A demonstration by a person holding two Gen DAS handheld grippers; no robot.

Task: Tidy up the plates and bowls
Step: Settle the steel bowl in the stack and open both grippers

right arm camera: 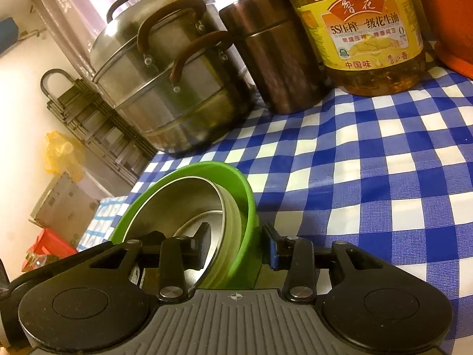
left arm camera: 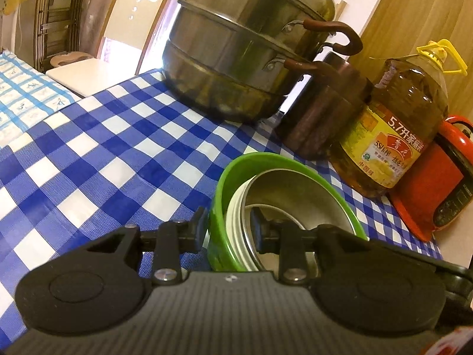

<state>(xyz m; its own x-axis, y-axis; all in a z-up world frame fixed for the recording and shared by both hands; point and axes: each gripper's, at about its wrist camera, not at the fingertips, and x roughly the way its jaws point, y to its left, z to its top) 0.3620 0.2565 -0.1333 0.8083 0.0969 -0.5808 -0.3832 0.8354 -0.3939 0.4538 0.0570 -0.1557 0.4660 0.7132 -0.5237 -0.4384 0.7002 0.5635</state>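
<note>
A green bowl (left arm camera: 266, 159) (right arm camera: 207, 167) holds a nested steel bowl (left arm camera: 295, 198) (right arm camera: 183, 204), with pale rims between them. The stack is over the blue checked tablecloth (left arm camera: 103, 148). My left gripper (left arm camera: 229, 226) is shut on the stack's near wall, one finger outside the green bowl and one inside the steel bowl. My right gripper (right arm camera: 238, 241) straddles the opposite wall the same way. Its jaws stand a little apart from the wall, with small gaps at both pads.
A tall steel steamer pot (left arm camera: 236, 59) (right arm camera: 165, 88) stands at the back of the table. Beside it are a copper canister (left arm camera: 322, 112) (right arm camera: 280, 59), a large oil bottle (left arm camera: 393, 136) (right arm camera: 366, 29) and a red cooker (left arm camera: 437, 183). A chair (left arm camera: 130, 29) stands beyond the far edge.
</note>
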